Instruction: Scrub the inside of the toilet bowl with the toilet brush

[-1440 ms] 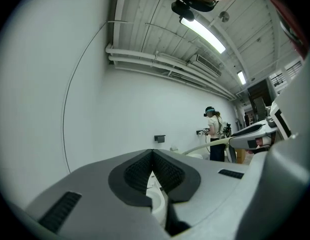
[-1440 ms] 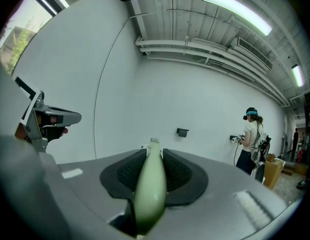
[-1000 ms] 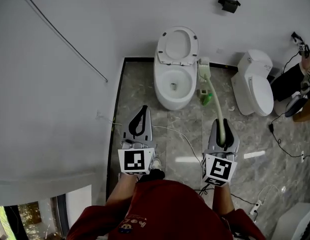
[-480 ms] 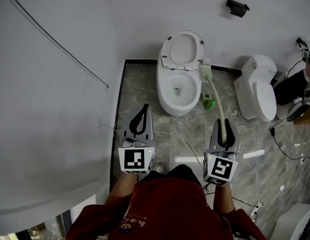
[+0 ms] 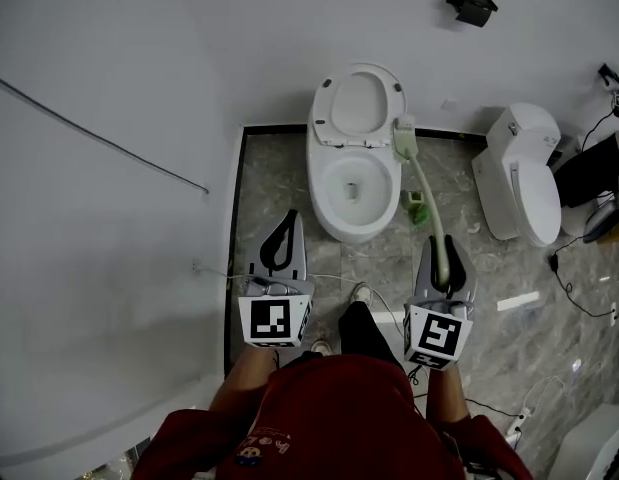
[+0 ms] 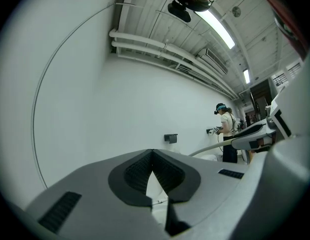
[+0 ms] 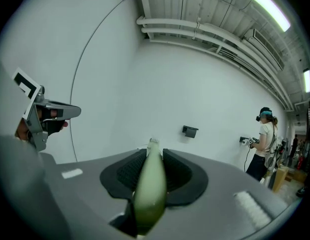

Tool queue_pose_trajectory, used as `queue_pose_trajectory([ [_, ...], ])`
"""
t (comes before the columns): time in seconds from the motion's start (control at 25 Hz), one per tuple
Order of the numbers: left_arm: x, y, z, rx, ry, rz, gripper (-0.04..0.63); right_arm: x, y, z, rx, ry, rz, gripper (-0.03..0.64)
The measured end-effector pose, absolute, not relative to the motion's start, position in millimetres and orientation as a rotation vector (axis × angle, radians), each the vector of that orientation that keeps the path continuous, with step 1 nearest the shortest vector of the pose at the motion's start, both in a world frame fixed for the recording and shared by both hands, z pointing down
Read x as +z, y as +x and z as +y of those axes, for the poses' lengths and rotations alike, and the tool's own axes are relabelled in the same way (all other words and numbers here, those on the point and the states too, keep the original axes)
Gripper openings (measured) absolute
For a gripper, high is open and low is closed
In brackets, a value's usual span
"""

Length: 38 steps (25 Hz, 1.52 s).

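We're standing in front of the toilet with the right claw (image 5: 441, 256) clamped on the handle of the toilet brush (image 5: 422, 183), and the pale green shaft is running forward from between its jaws. The bristle head is hanging just beside the right edge of the toilet bowl (image 5: 319, 178), up by the hinge of the raised seat (image 5: 356, 98), and it is not inside the bowl. The left claw (image 5: 283, 220) is riding alongside with its jaws pressed together on nothing. The green brush holder (image 5: 419, 208) is sitting on the floor (image 5: 279, 168) to the right of the toilet. We're judging this as the approach: brush in hand, scrubbing not yet begun. The next move is calling for the head to swing left over the rim and dip down into the bowl, keeping clear of the seat.
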State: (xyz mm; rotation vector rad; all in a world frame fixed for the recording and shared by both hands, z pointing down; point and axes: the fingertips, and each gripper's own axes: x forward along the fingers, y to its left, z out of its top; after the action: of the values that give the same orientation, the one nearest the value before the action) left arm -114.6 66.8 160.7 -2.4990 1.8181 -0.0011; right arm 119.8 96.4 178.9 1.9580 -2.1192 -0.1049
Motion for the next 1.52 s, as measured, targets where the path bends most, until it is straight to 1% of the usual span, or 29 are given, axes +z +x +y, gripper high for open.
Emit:
queue_pose_trajectory([
  [0.32,143.2,-65.8,-21.5,-0.039,-2.469,1.805,0.006,177.0,163.7,2.0,-0.066,1.94,-2.155,0.114],
  [0.68,166.3,-22.5,-92.6,-0.09,-2.506,1.817,0.006,194.0,189.5,-74.8,-0.004,1.886,-2.193,0.114],
  [1.0,230.3,-42.6,-127.9,-0.194,-2.572,1.846,0.005,245.8,152.4,-103.3,0.095,1.773,-2.168,0.114],
  [1.28,311.9,-67.5,-142.8,-0.252,-2.66,1.895,0.005,334.4,115.7,-114.2,0.257,1.704,-2.084,0.114],
  [1.44,362.1,-65.3,-146.2,-0.243,-2.699,1.907,0.006,387.8,105.1,-118.1,0.287,1.667,-2.048,0.114],
  [1.52,398.5,-66.3,-143.4,-0.298,-2.758,1.927,0.005,424.0,99.6,-117.4,0.304,1.63,-2.014,0.114],
])
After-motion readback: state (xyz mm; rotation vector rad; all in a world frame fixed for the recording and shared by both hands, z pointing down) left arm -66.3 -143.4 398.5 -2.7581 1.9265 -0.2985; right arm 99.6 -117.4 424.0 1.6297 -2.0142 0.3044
